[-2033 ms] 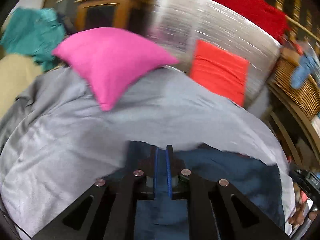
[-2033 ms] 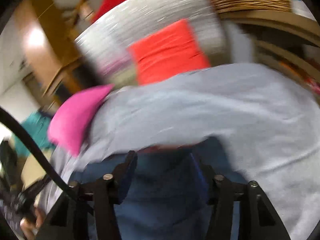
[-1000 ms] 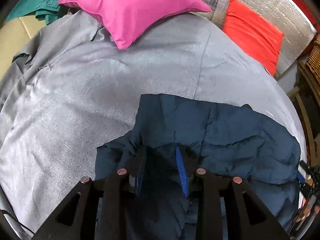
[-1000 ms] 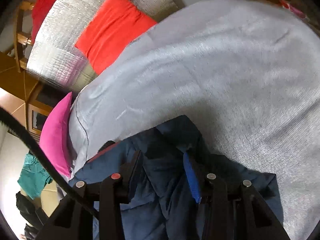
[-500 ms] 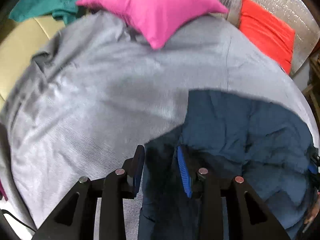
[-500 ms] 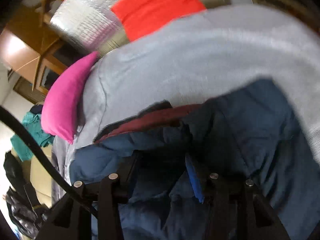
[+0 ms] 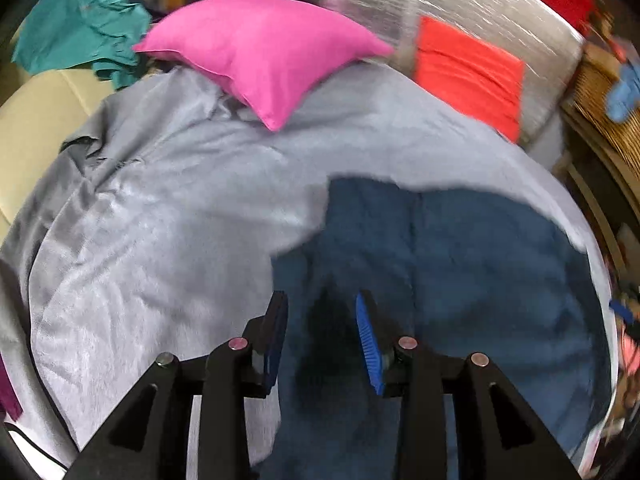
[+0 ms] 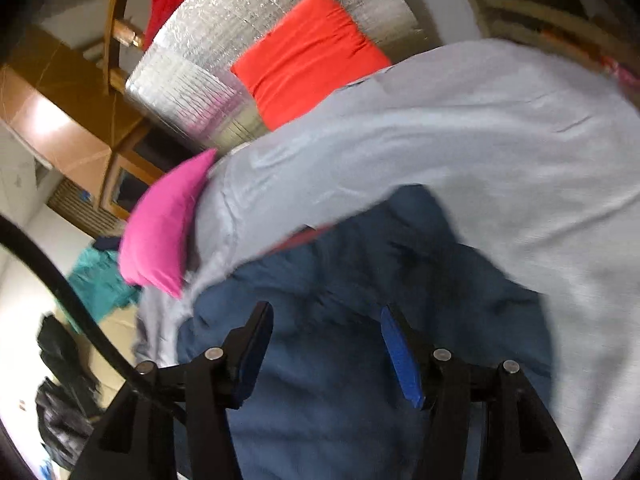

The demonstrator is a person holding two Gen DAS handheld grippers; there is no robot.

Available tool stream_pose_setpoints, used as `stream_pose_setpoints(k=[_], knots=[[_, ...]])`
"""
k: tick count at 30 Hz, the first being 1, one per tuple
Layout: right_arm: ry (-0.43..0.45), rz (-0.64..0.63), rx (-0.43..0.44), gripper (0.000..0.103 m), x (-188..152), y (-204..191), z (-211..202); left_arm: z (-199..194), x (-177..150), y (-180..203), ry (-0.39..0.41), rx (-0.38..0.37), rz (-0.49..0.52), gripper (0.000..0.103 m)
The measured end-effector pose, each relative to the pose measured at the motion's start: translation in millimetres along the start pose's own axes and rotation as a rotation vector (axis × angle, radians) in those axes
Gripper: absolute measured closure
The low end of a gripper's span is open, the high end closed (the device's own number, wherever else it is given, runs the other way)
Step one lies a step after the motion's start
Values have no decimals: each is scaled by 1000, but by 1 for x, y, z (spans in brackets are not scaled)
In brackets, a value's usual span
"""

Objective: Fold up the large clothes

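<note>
Both claws empty right now. Left gripper (image 7: pixel 322 334): jaws apart, blue pads clear of cloth, nothing pinched; hovering above the left edge of the navy jacket (image 7: pixel 460 280) in the lower middle of the left wrist view. Right gripper (image 8: pixel 326 344): jaws have just been opening, gap wide, no fabric between the pads; hanging above the jacket's middle in the lower centre of the right wrist view.

Jacket location: lying on the grey bedspread (image 7: pixel 160 208), lower right of the left wrist frame, lower centre of the right wrist frame; puffy, quilted, rumpled; a strip of dark red lining (image 8: pixel 308 236) peeking out at its top edge in the right view. Pink cushion (image 7: pixel 264 48) and orange cushion (image 7: pixel 468 72) well apart from it, up top; teal garment (image 7: pixel 80 36) upper left, off the bed.

Progress, as a judgement: looks like a rough bundle laid down and let go, with at least one layer doubled over, going by the exposed lining and the thick edge; not a clean fold yet. Outline uneven; left edge ragged; surface creased; sleeves not identifiable, motion blur in both views.

Left to do, probably: regrip an edge or corner on each side; bring it across into a tighter rectangle; flatten. Slippery padded fabric likely to spring back, so a pinch near a seam is safer than on a bulge. Other clothes, teal one included, apparently untouched.
</note>
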State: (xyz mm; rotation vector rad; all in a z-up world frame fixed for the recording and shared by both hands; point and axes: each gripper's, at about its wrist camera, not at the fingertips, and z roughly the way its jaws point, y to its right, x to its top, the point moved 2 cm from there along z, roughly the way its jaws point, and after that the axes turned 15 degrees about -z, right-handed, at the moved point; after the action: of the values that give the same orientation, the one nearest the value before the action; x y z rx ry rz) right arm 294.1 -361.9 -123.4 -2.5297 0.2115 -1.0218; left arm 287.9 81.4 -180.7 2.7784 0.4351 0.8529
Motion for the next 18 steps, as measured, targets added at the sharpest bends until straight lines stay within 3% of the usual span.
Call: stream_pose_setpoints(k=[1,4,6,7,8,11,16,18], knots=[[-6,-9,-12,53,-7,4,-8,-2,-10,-1,-11,2,27,66],[-52,-22,-48,55,-30,17,-20,-1,-32,-7,-37,15,64,64],[-106,-16,-93,55,-49,31,-16,4,-42,-11,-43,50,70,53],[-137,-6,-100,64,-56,38,-13,8,-46,-14,-41,73,69,47],[-156,1,-95,66,-63,45,-12,9,-47,-15,-43,72,66,47],[-126,0,-68,66,-66,48,-23,-4,-47,-22,-38,44,21,47],[14,-45,-19,65,-73,41,-74,-42,-51,-42,56,-12,-40,47],[10,-67,15,65,-79,38,-80,-50,-54,-53,69,-17,-75,47]])
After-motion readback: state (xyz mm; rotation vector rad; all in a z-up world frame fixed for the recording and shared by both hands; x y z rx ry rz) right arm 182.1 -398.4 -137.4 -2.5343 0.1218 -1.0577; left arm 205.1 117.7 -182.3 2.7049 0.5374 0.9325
